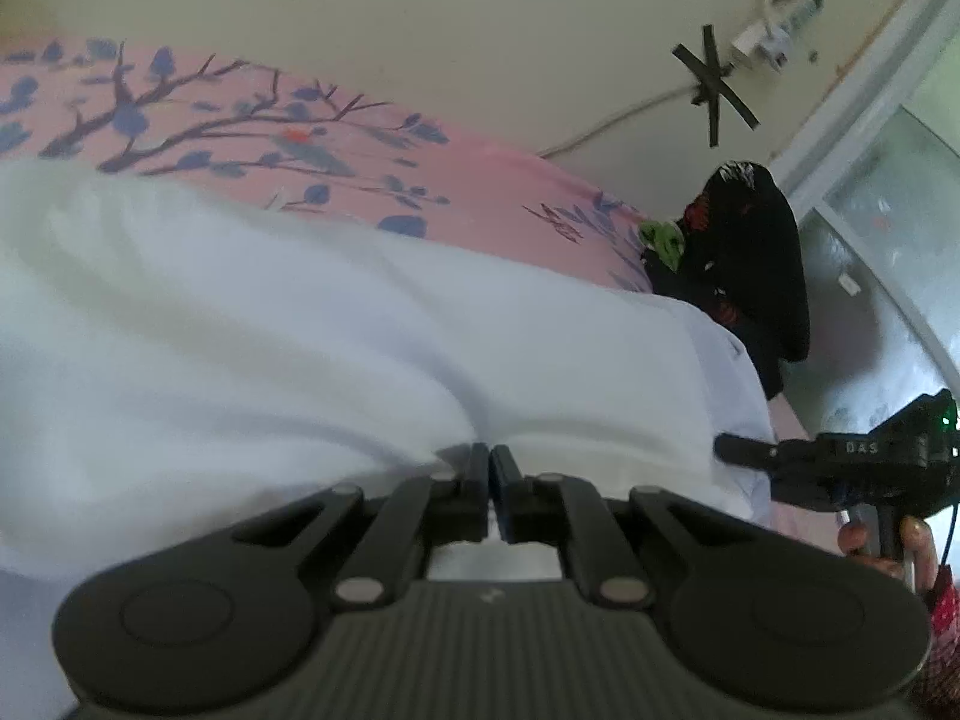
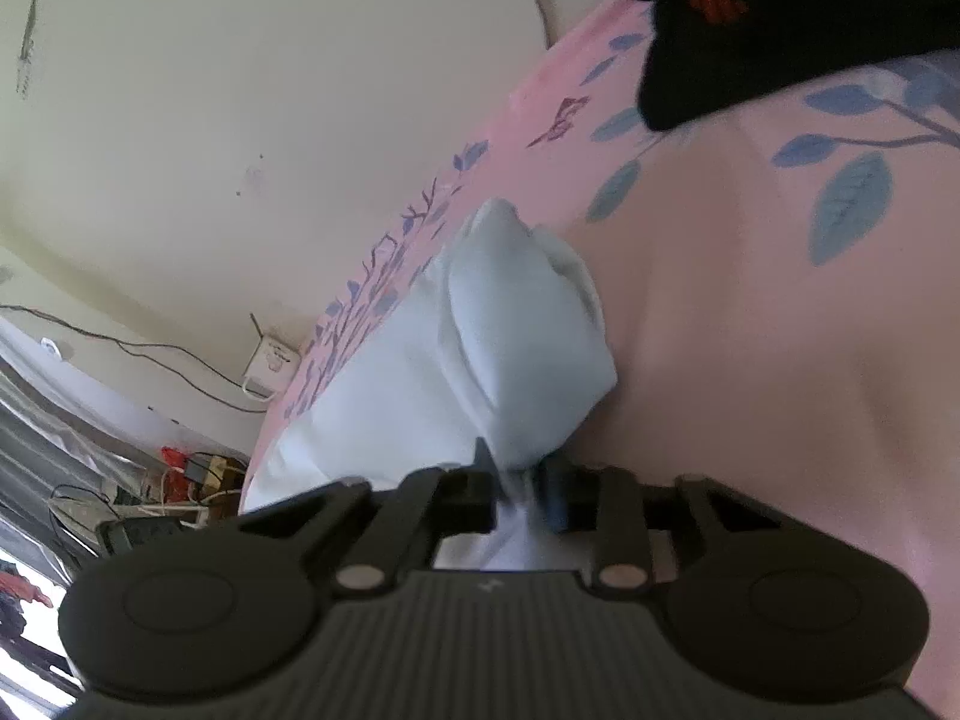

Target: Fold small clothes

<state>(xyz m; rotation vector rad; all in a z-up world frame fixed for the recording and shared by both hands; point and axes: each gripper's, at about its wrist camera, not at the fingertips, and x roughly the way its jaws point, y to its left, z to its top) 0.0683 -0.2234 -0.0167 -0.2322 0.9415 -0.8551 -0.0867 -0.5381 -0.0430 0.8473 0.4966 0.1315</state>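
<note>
White cloth fills most of the left wrist view: one small white garment [image 1: 312,324] lies bunched on a pink bedsheet [image 1: 480,180] printed with blue leaves and dark branches. Its near edge runs under the left gripper [image 1: 490,480], whose jaws are pressed nearly together with only a thin sliver of fabric between them, so it is clamped on the garment. The cloth's lower left part is cut off by the frame, and motion blur hides any seams or a collar, so I cannot tell what kind of garment it is.

Seen from the right wrist camera, the same white garment [image 2: 480,348] rises in a rolled fold from the right gripper [image 2: 521,492], which pinches a gathered wad of it between narrow jaws. The far end of the cloth rests on the bedsheet [image 2: 750,300]; what lies beneath the fold is hidden.

From the left camera, the right gripper [image 1: 744,450] appears at the edge, its body partly cropped, with fingertips [image 1: 855,540] of the person's hand below it.

One dark garment [image 1: 750,252] with red and green patches sits at the bed's far corner; its top is cut off in the right view [image 2: 780,18]. Two black tape crosses [image 1: 714,84] and a cable mark the cream wall [image 1: 420,18].
</note>
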